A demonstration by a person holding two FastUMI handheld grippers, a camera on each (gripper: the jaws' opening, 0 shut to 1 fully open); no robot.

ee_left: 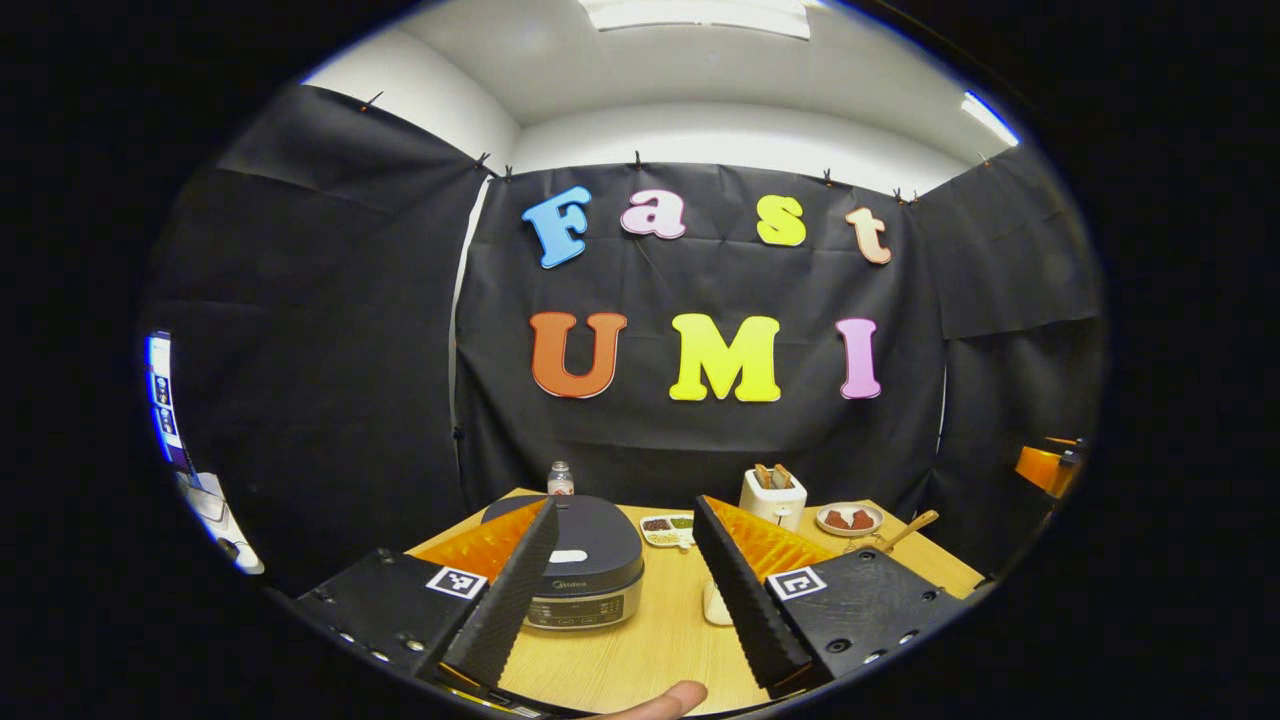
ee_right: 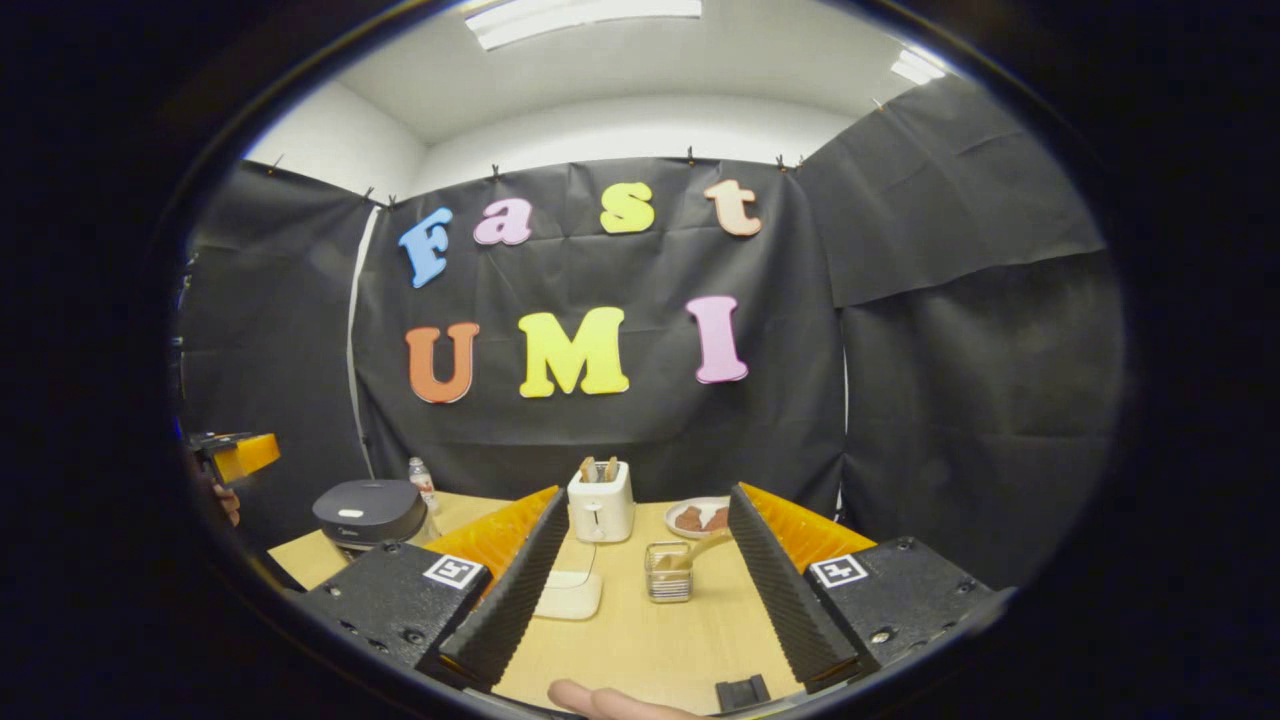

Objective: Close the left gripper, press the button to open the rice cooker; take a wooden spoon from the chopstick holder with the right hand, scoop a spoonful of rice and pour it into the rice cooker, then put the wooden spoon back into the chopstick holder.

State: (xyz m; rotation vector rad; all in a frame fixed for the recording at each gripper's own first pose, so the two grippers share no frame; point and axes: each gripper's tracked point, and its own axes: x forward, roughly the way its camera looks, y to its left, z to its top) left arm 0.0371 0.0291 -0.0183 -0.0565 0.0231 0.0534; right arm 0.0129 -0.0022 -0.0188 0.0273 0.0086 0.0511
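The dark rice cooker (ee_left: 585, 560) stands on the wooden table (ee_left: 650, 640) with its lid down, a white button (ee_left: 568, 556) on top. My left gripper (ee_left: 624, 505) hovers above and in front of it, open and empty. In the right gripper view the cooker (ee_right: 370, 512) is far to the left. A wire chopstick holder (ee_right: 668, 575) holds the wooden spoon (ee_right: 703, 547), whose handle leans right. My right gripper (ee_right: 645, 495) is open, short of the holder. A shallow white dish (ee_right: 568, 595) lies left of the holder.
A white toaster (ee_right: 600, 505) stands behind the holder, a plate of brown pieces (ee_right: 700, 518) to its right. A small bottle (ee_left: 560, 480) is behind the cooker, a divided dish of grains (ee_left: 668, 530) beside it. A fingertip (ee_left: 665, 700) shows at the bottom.
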